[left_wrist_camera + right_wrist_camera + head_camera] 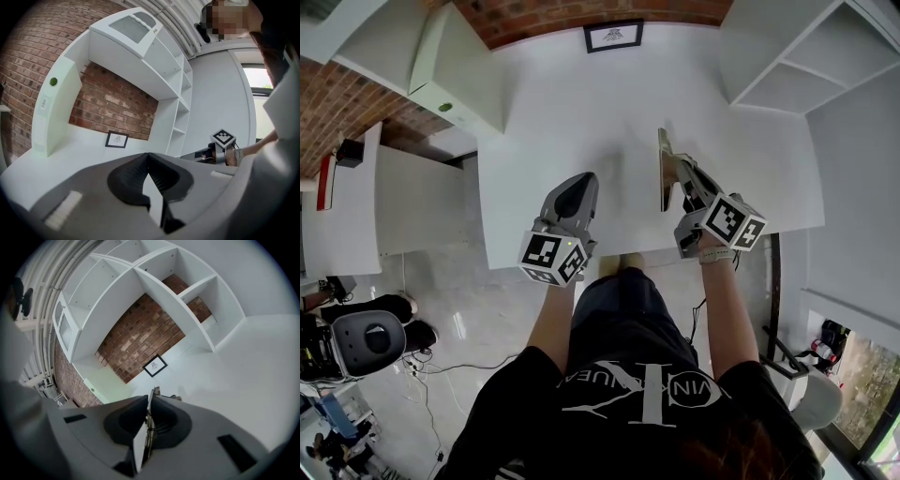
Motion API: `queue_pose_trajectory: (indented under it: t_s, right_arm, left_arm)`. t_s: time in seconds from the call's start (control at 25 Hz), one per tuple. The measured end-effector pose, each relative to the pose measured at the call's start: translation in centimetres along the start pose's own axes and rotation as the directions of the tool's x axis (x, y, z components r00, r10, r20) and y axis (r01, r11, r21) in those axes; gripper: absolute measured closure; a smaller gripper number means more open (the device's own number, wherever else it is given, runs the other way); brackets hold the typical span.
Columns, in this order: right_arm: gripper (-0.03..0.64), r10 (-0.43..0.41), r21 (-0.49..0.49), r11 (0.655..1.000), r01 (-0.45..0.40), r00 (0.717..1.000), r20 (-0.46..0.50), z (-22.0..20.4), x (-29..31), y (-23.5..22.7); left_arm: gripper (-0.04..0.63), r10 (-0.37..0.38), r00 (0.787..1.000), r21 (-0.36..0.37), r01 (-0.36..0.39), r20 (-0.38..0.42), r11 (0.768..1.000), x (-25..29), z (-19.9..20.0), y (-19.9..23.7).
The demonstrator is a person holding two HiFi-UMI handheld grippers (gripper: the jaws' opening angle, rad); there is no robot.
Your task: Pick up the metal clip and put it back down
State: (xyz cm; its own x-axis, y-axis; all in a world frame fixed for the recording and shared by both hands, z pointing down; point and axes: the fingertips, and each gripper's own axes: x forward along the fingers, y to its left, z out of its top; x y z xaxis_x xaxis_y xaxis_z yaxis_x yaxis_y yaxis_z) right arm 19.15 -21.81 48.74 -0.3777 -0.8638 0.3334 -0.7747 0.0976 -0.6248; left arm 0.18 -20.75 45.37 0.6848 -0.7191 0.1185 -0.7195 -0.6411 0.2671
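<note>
White table (581,103), plain-topped, set against a red brick wall (581,14); a small black-framed picture (613,36) stands at the table's back edge and serves as reference for all entries. Metal clip (664,169): flat grey piece, seen edge-on, its long side running toward the picture. It lies nearer the person than the picture and a little to its right, with a soft shadow on the table on its left side, and appears clear of the table top. Right tongs (682,178): clamped on the clip. In the right gripper view the clip (151,401) sits upright between the two dark pads of the right tongs (149,404), and its tip pokes out past them toward the picture. Left tongs (579,187): down and left of the picture, over the table's near edge, beside the right tongs but apart from them. In the left gripper view the left tongs (149,157) have their tips together with nothing between them. Marker cubes: one at the rear of each pair of tongs, the left (551,255) and the right (733,221), both past the table's near edge on the person's side. White open shelving (806,56): right of the picture. White cabinet (455,66) with a green dot: left of the picture.
</note>
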Motion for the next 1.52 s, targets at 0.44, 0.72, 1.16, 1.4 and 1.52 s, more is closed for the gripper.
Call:
queue_pose_trajectory:
  t_s: [0.44, 0.72, 1.16, 1.4, 1.52]
  right_arm:
    - [0.588, 0.029, -0.078, 0.997, -0.025, 0.998, 0.048, 2.5, -0.6, 1.8]
    - [0.589, 0.045, -0.128, 0.991, -0.035, 0.996, 0.08, 4.2, -0.9, 3.2]
    - [0.589, 0.066, -0.222, 0.974, -0.036, 0.99, 0.127, 6.5, -1.5, 5.1]
    - [0.589, 0.077, -0.279, 0.96, -0.032, 0.985, 0.151, 7.8, -2.1, 5.9]
    - [0.589, 0.088, -0.307, 0.951, -0.033, 0.982, 0.165, 8.5, -2.5, 6.4]
  left_arm:
    - [0.584, 0.028, 0.999, 0.023, -0.029, 0.027, 0.999, -0.5, 2.0, 1.1]
    - [0.584, 0.039, 0.998, 0.038, -0.041, 0.047, 0.998, -0.6, 3.6, 1.8]
    - [0.584, 0.045, 0.996, 0.051, -0.049, 0.074, 0.998, -0.5, 5.3, 2.3]
    - [0.584, 0.055, 0.994, 0.059, -0.061, 0.095, 0.996, -0.6, 6.4, 2.4]
    - [0.585, 0.062, 0.992, 0.066, -0.07, 0.106, 0.995, -0.8, 7.0, 2.4]
